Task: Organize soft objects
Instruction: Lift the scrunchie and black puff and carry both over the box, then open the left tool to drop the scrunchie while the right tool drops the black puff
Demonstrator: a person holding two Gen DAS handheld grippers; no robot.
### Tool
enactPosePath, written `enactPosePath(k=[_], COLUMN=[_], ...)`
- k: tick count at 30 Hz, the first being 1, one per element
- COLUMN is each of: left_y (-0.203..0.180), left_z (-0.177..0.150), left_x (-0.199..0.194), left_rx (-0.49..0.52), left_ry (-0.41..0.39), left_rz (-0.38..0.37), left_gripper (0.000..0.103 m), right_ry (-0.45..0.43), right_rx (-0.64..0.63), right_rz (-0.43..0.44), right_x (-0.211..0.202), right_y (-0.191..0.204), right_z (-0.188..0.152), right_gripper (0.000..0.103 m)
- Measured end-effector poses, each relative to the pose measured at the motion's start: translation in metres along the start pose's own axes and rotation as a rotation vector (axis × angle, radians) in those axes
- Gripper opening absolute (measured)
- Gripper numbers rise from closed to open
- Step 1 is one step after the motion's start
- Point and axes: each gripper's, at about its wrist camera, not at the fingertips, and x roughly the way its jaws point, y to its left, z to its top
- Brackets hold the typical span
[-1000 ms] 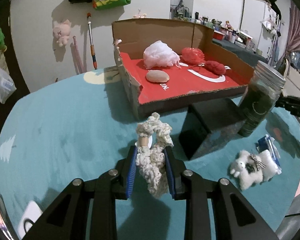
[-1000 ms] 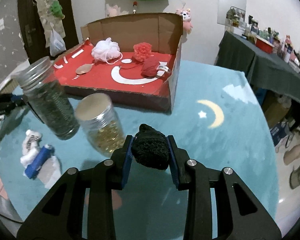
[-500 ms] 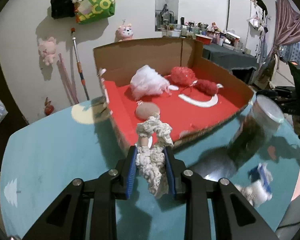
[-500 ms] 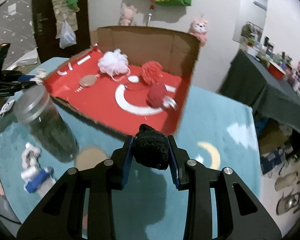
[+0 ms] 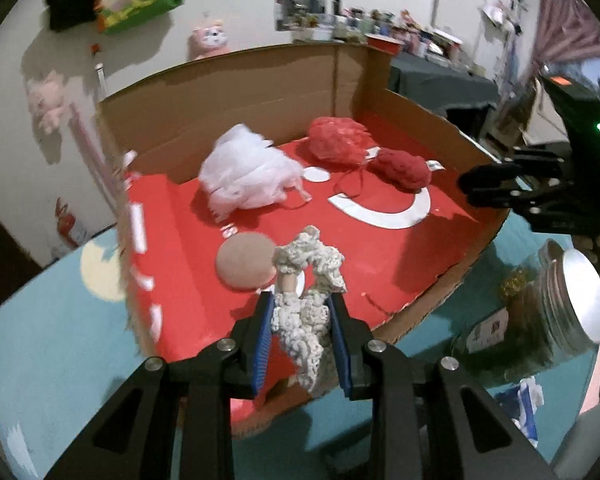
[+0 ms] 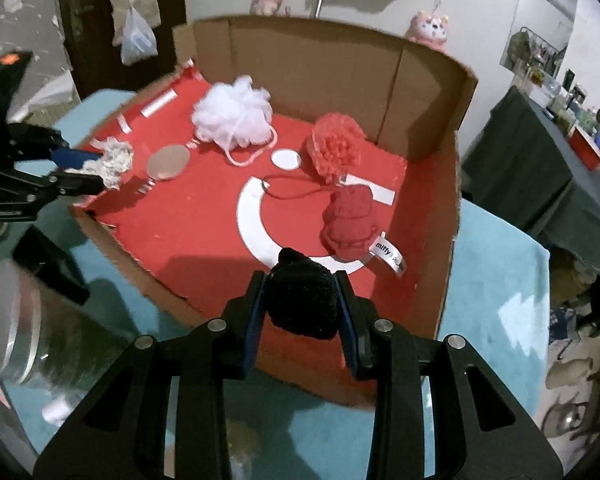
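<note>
We have a teal tabletop carrying an open cardboard box with a red floor, its low front wall toward us and its tall walls at the back and the right.

Already on the box floor: white mesh pouf near the back left, coral pouf near the back wall, red knit piece toward the right wall, and a tan round pad by the left edge.

Outside the box, a metal-lidded jar stands on the tabletop off the front edge, between our two tools.

Our left tool is clamped on a cream crochet piece. The piece stands upright between the blue pads and spills out above and below them. It hangs over the box's front left corner, just short of the tan pad.

Our right tool is clamped on a black knit ball, which fills the gap between the pads. It sits over the front right part of the box, just nearer than the red knit piece.

The key relation: bare red floor lies forward and below both tools. The right tool looks further past the front wall, the left one barely past it. We judge the next move is a short reach forward and down, then release. The risk is a drop on the front wall, or on top of the tan pad.
</note>
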Motion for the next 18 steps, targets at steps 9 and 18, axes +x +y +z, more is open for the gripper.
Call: enactPosePath(k=[9, 18], left_y=[-0.006, -0.008], left_z=[0.015, 0.021], left_x=[0.039, 0.062], left_rx=[0.084, 0.131], left_ry=[0.123, 0.193], left_rz=[-0.012, 0.018], left_gripper=[0.029, 0.030], right_ry=[0.135, 0.191], right_rx=[-0.016, -0.059], right_rz=[-0.043, -0.095], right_x=[0.030, 0.049], right_y=[-0.002, 0.001], right_z=[0.006, 0.012], right_gripper=[0.031, 0.031])
